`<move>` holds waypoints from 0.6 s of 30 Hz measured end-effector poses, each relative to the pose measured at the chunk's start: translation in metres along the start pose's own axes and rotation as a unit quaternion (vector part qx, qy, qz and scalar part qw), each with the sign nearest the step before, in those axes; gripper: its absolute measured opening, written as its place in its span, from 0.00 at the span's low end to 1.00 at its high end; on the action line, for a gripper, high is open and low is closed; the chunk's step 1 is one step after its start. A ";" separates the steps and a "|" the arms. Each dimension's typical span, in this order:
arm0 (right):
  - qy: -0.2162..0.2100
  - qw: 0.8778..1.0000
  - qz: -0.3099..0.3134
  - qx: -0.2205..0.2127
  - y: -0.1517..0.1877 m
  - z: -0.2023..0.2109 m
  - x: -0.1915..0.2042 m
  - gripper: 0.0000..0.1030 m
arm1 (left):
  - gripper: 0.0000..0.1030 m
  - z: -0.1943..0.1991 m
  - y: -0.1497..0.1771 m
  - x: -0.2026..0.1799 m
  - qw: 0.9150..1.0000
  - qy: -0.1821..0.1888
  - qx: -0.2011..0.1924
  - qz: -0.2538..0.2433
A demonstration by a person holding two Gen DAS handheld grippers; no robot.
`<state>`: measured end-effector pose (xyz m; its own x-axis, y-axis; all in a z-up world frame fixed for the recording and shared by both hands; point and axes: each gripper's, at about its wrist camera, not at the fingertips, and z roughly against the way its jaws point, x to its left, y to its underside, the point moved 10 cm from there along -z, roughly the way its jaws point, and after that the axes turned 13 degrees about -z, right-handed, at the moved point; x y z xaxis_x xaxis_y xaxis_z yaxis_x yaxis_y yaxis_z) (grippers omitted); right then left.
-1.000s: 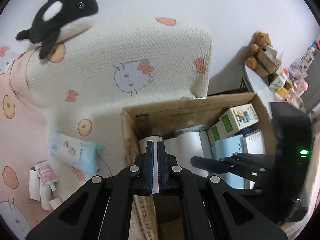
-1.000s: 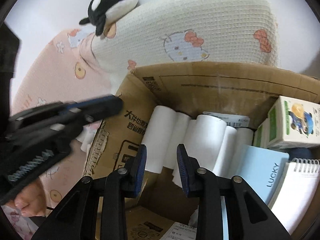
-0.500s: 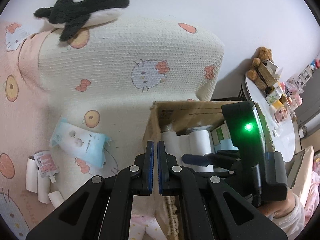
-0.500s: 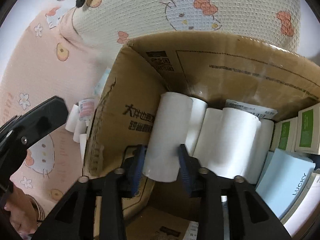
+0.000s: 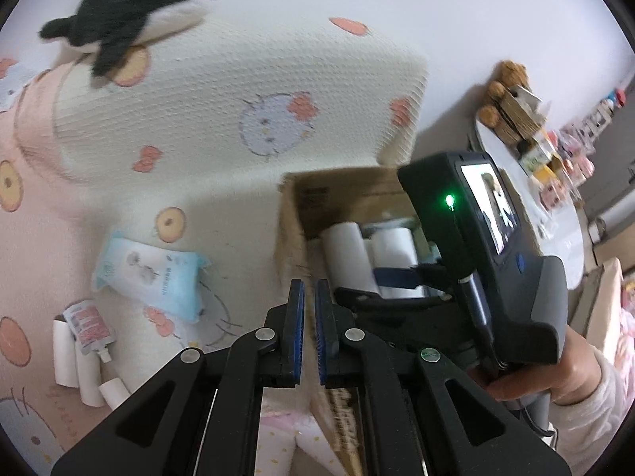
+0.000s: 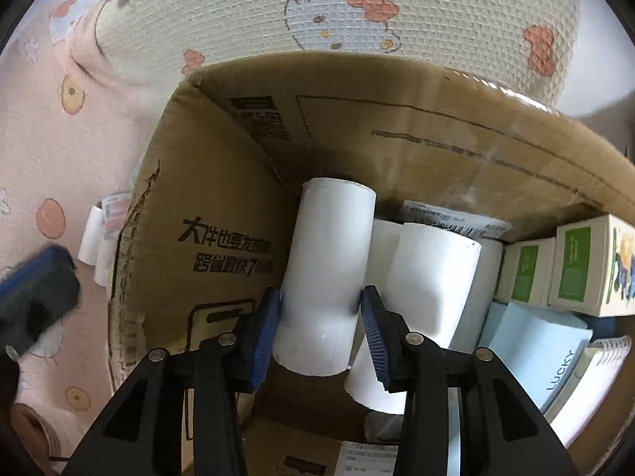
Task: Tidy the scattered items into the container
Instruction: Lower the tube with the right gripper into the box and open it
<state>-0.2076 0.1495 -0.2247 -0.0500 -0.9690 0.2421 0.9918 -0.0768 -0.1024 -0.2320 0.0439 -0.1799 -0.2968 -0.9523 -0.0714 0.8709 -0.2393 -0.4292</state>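
Observation:
A brown cardboard box (image 6: 222, 214) stands on the bed and holds several white paper rolls, small green-and-white cartons (image 6: 571, 265) and notebooks (image 6: 535, 341). My right gripper (image 6: 319, 319) is inside the box, its blue pads on both sides of the leftmost white roll (image 6: 329, 261). My left gripper (image 5: 308, 309) is shut and empty, outside the box's left wall (image 5: 289, 234). On the bed to the left lie a blue wipes pack (image 5: 151, 273), a small pink-labelled tube (image 5: 89, 327) and white rolls (image 5: 75, 361).
A black-and-white orca plush (image 5: 135, 8) sits on a cream Hello Kitty pillow (image 5: 246, 91) behind the box. A round white table (image 5: 528, 182) with a teddy bear and small items stands at the right. The right handset (image 5: 488, 246) fills the left view's right side.
The right gripper has gone deeper into the box and its pads now flank the leftmost roll. The left gripper has drawn back and left of the box, staying shut.

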 end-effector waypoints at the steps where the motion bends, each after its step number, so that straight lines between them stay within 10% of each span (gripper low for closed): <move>1: -0.003 1.000 -0.006 0.001 0.000 0.001 -0.001 0.38 | 0.06 -0.001 0.000 -0.004 1.000 0.001 0.002 -0.004; 8: -0.053 0.998 -0.022 -0.024 -0.006 0.031 -0.009 0.38 | 0.21 -0.006 -0.006 -0.021 1.000 -0.001 0.017 -0.026; 18: -0.016 0.998 0.020 -0.060 0.010 0.066 -0.051 0.38 | 0.36 -0.050 -0.021 -0.057 0.993 0.045 0.106 -0.038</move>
<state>-0.1872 0.2135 -0.1742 -0.0046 -0.9641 0.2654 0.9715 -0.0672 -0.2271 -0.2530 0.1130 -0.2113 -0.3898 -0.9116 -0.1304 0.9048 -0.3528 -0.2383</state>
